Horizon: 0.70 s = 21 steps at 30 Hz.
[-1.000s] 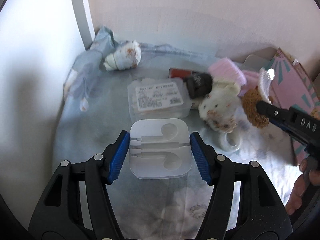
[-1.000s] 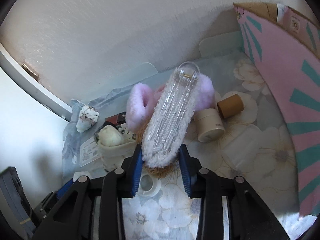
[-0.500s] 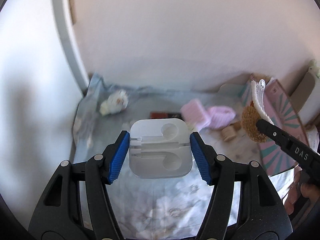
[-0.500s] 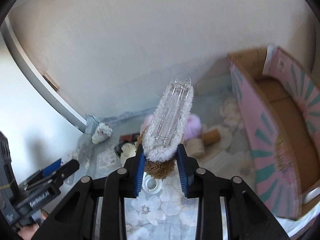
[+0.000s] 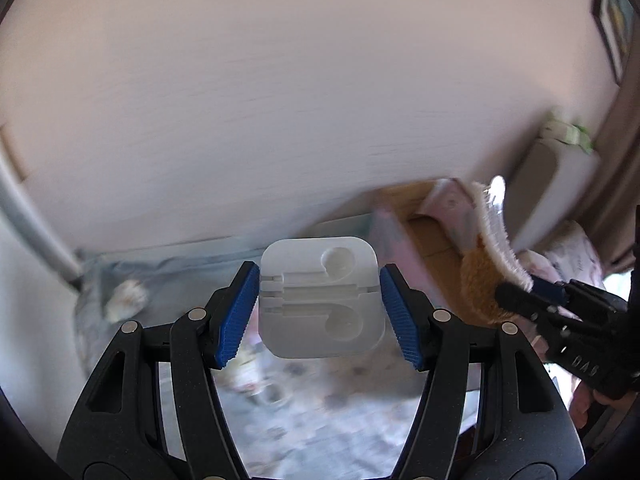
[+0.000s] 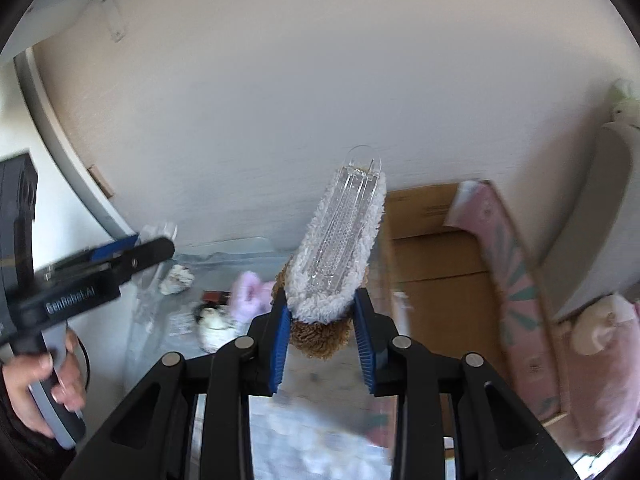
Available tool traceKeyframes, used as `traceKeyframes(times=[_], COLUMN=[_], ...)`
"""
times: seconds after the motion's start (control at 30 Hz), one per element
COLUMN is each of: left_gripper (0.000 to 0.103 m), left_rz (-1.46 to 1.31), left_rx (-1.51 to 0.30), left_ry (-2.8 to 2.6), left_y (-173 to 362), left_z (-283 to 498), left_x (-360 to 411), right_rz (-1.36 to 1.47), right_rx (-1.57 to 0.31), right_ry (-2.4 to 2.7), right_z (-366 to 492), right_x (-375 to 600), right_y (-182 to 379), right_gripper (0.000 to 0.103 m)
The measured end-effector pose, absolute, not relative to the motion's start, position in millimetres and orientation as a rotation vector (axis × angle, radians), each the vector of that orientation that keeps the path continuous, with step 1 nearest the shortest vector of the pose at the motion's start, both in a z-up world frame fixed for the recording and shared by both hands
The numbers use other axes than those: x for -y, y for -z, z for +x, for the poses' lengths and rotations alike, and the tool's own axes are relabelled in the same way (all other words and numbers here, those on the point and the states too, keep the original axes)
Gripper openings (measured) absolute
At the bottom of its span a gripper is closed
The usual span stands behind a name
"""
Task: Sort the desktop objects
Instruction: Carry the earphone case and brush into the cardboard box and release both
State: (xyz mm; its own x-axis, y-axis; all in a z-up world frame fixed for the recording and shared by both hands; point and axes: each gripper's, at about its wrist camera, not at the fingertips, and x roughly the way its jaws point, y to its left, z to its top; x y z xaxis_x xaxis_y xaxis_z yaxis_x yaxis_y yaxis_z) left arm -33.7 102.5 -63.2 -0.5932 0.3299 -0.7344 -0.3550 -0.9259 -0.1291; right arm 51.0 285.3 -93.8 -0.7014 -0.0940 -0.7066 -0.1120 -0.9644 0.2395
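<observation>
My left gripper (image 5: 320, 312) is shut on a white plastic earphone tray (image 5: 322, 298) and holds it high above the table. My right gripper (image 6: 322, 342) is shut on a fluffy white and brown hair clip (image 6: 338, 240) with a clear plastic spine, also raised. The right gripper (image 5: 560, 308) with the clip (image 5: 486, 256) shows at the right of the left wrist view. The left gripper (image 6: 96, 276) shows at the left of the right wrist view. An open pink cardboard box (image 6: 516, 292) stands to the right.
On the flowered cloth (image 6: 320, 432) lie a pink fluffy item (image 6: 248, 292), a small plush toy (image 6: 214, 324) and a shell (image 6: 176, 278). A wall rises behind. A pink pillow (image 6: 600, 352) and a chair back (image 6: 592, 208) are at the far right.
Both grippers have risen well above the table and swung right towards the pink box, each still holding its object. The table items now look smaller and blurred.
</observation>
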Motion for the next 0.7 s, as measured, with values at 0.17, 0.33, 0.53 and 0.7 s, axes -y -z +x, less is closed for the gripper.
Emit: traceKeyframes(times=[0.17,0.33,0.53,0.7], left_gripper=[0.060,0.059,0.059,0.059], left_rz=[-1.173,-1.208,-1.266,-1.349], left_rx=[-0.096,-0.158,-0.208,-0.224], left_ry=[-2.367,-2.261,-2.165,-2.110], left_y=[66.6,77.6,103.9,128.6], left_z=[-50.8,-61.0,-77.2,-87.2], left_x=[-168.0,-232.0,-298.3,-332.7], right_rz=[-1.300,-1.421,-1.569,-1.658], right_rx=[-0.350,-0.345,-0.363,-0.363], right_ry=[-2.787,-2.701,-2.606,-2.573], right_z=[58.4,64.3,68.7,71.1], right_x=[-318.5,-349.5,-373.9,-377.5], right_y=[94.1,111.3,140.8,154.6], right_gripper=[0.028,0.028,0.028,0.028])
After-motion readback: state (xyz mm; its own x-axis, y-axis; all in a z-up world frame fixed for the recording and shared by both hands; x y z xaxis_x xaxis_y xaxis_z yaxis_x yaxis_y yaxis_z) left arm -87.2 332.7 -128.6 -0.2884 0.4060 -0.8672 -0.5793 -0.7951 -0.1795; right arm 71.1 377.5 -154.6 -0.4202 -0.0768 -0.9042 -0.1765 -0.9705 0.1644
